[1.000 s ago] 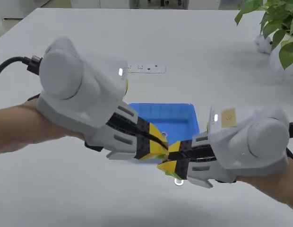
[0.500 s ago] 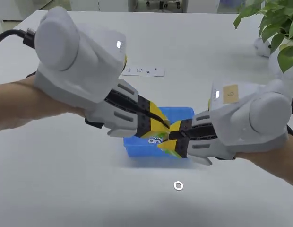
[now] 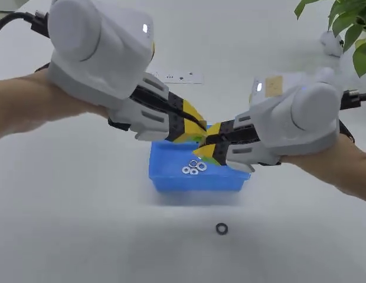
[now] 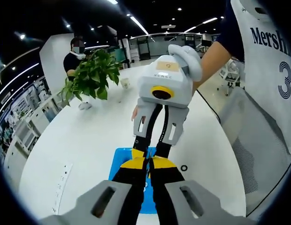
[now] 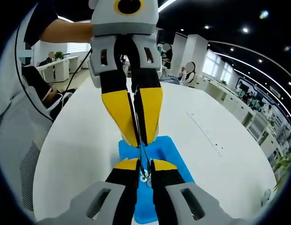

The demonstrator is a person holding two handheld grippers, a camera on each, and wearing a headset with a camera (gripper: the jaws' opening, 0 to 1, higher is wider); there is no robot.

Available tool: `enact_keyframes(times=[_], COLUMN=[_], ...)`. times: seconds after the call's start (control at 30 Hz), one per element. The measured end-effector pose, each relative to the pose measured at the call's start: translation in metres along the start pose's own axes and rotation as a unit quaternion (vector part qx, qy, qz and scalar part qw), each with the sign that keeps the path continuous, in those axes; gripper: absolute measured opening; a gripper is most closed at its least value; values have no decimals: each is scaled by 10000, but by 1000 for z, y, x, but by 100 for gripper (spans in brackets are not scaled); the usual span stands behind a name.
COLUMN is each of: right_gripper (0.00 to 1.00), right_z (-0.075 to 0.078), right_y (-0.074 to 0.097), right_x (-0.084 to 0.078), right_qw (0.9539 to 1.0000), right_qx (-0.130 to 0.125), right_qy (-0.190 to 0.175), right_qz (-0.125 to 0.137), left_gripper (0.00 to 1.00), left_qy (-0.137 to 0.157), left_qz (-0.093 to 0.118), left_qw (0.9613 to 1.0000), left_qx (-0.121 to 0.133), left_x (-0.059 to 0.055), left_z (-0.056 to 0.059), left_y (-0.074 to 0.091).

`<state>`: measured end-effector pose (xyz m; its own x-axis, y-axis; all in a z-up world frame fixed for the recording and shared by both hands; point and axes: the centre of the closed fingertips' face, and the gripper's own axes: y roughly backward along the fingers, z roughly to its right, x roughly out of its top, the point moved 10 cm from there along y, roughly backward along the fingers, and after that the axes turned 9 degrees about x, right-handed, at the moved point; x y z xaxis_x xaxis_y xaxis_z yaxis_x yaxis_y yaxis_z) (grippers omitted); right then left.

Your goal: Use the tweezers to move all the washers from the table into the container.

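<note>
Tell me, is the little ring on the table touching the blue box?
Apart. The head view shows bare table between the ring and the blue box.

tweezers [image 5: 142,159]: thin sliver between jaws, rest hidden.
container [image 3: 171,177]: far rim behind left tongs [image 3: 196,132], right tongs [image 3: 208,147].
plant [image 3: 361,59]: cut by frame edge.

Bright, even light from ceiling strips [image 4: 136,21] washes the white table [image 3: 82,236], leaving only faint, soft shadows below the blue container [image 3: 195,180]. The head view is slightly soft; both gripper views bend strongly at their edges.
</note>
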<state>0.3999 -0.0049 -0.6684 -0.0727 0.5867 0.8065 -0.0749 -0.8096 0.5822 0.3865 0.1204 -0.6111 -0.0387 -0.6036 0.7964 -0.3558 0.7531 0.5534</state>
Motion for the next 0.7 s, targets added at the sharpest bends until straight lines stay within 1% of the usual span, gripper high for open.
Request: enact_keyframes(times=[0.07, 0.17, 0.2, 0.4, 0.57, 0.7], right_gripper=[10, 10, 10, 10, 10, 10], right_z=[3, 8, 8, 12, 13, 12], right_y=[-5, -13, -14, -22, -26, -26], right_x=[-3, -12, -14, -27, -33, -34], right_qw=[10000, 9999, 9998, 9994, 9989, 9988], right_qx=[27, 115, 141, 225, 322, 350], right_qy=[-25, -94, -107, -197, -300, -310], right_qz=[-22, -43, -63, -149, -152, -148], left_gripper=[7, 7, 7, 7, 7, 7], left_qy=[48, 92, 158, 346, 461, 541], left_qz=[-58, -133, -159, -201, -230, -207], left_qw=[10000, 9998, 9997, 9990, 9984, 9981], left_qx=[-9, -69, -96, -183, -210, -229], left_x=[-6, -13, -17, -29, -35, -37], left_z=[-4, -7, -8, -10, -11, -11], left_y=[-4, -11, -14, -28, -32, -32])
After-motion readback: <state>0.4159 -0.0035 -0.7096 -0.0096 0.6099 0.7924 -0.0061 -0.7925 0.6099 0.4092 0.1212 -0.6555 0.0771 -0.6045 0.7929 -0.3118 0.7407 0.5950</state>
